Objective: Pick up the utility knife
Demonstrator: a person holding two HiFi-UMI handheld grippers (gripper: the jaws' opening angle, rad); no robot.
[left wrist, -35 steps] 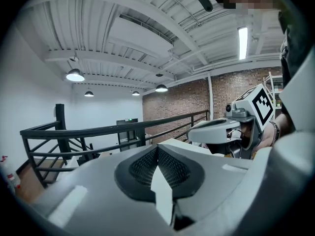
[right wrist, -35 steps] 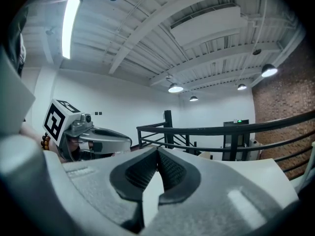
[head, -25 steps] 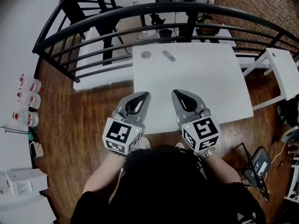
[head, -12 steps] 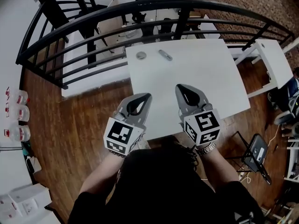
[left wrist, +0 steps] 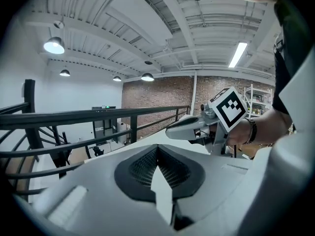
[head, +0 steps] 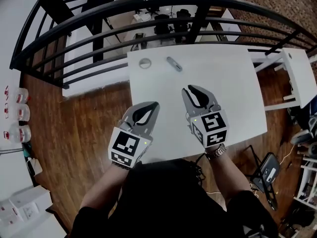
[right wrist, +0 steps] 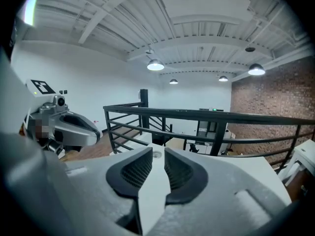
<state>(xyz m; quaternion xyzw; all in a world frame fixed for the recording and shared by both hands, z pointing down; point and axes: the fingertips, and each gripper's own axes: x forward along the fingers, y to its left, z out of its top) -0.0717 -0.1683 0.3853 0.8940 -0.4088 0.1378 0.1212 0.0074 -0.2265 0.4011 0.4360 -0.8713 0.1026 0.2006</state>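
The right gripper (right wrist: pixel 157 152) is holding its ribbed black pads (right wrist: pixel 133 173) a little apart, having just been opening them. Nothing is sitting between them, and only the bare top of the white table (head: pixel 233 93) is showing through the gap. The left gripper (left wrist: pixel 157 148) is keeping its jaws pressed together at the tips, pinching nothing. Both are hovering over the table's near half, the left one by the near left corner and the right one closer to the middle, each pointing toward the far edge. Each is carrying a marker cube, the left cube (head: pixel 128 148) and the right cube (head: pixel 210 128), showing square black-and-white patterns rather than letters. The utility knife (head: pixel 174 64), a slim grey bar, is lying flat and slanted near the table's far edge, well ahead of both grippers and apart from them. A small round grey disc (head: pixel 145 63) is lying to the knife's left, toward the table's far left corner. A metal wristband (head: pixel 216 152) is showing on the person's right wrist, just behind the right cube. A black metal railing (head: pixel 148 6) is curving past the table's far edge. On the wooden floor (head: pixel 84 118), well off the table's left side, bottles with red labels (head: pixel 15 114) are standing, their print too small to read. A second white table (head: pixel 299 73) is standing beyond the right side.
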